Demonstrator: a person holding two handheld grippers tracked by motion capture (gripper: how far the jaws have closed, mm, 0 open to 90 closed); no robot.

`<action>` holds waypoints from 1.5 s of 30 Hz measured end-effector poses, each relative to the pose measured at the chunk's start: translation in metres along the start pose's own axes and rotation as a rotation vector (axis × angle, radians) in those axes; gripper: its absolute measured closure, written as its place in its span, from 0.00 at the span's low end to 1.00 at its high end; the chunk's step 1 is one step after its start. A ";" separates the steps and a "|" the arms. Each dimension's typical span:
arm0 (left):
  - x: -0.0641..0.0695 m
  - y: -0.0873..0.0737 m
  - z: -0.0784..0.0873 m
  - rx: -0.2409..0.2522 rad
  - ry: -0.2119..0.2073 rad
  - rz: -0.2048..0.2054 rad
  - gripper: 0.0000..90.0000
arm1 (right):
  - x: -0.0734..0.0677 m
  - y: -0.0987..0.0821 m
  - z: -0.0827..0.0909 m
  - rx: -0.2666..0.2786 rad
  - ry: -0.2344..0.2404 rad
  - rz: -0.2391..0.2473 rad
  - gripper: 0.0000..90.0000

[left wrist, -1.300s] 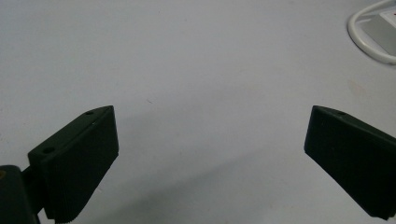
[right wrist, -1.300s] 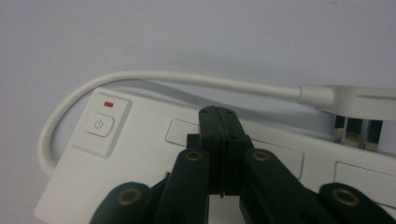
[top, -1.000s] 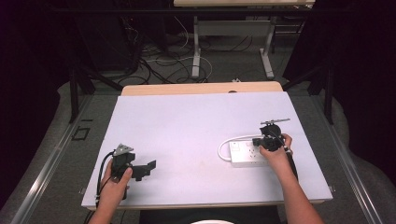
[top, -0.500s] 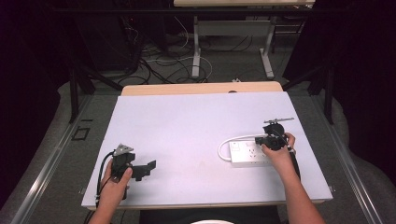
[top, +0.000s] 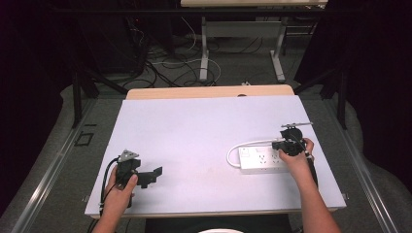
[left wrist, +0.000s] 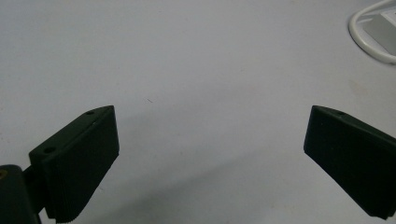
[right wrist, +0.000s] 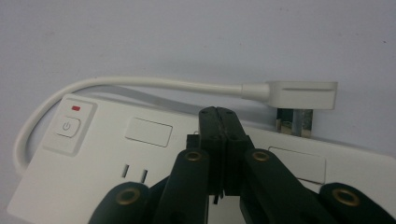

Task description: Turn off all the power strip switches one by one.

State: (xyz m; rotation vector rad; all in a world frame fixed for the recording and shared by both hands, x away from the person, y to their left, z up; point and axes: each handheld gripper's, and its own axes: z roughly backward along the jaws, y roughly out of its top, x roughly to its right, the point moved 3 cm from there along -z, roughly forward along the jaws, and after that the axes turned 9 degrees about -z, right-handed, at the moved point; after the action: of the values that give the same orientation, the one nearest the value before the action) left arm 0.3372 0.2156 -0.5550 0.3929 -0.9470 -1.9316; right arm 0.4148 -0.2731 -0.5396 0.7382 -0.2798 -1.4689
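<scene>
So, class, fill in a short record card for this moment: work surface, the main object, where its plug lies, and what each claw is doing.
surface: white table top
main object: white power strip with a power button at one end
plug: white plug on a looped cord, lying behind the strip, prongs toward it
right claw: jaws shut together, over the strip's top, nothing visibly between them
left claw: jaws wide apart above bare table, holding nothing
</scene>
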 end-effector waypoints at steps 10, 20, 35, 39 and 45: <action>0.000 0.000 0.000 0.001 0.000 0.001 0.04 | 0.004 -0.001 0.002 -0.004 -0.015 -0.020 1.00; 0.000 0.000 0.000 0.001 0.000 0.000 0.04 | 0.008 -0.002 0.001 -0.002 -0.032 -0.008 1.00; 0.000 0.000 0.000 -0.001 0.000 0.000 0.04 | 0.006 -0.003 0.000 -0.012 -0.040 -0.012 1.00; 0.000 0.000 0.000 0.000 0.000 -0.001 0.04 | 0.006 -0.004 0.000 -0.012 -0.040 -0.011 1.00; 0.000 0.000 0.000 0.000 0.000 -0.001 0.04 | 0.006 -0.003 -0.001 -0.005 -0.038 -0.003 1.00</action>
State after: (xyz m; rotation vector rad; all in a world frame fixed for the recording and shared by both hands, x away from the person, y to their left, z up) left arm 0.3371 0.2157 -0.5550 0.3935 -0.9463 -1.9328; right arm 0.4131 -0.2785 -0.5437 0.7072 -0.3039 -1.4869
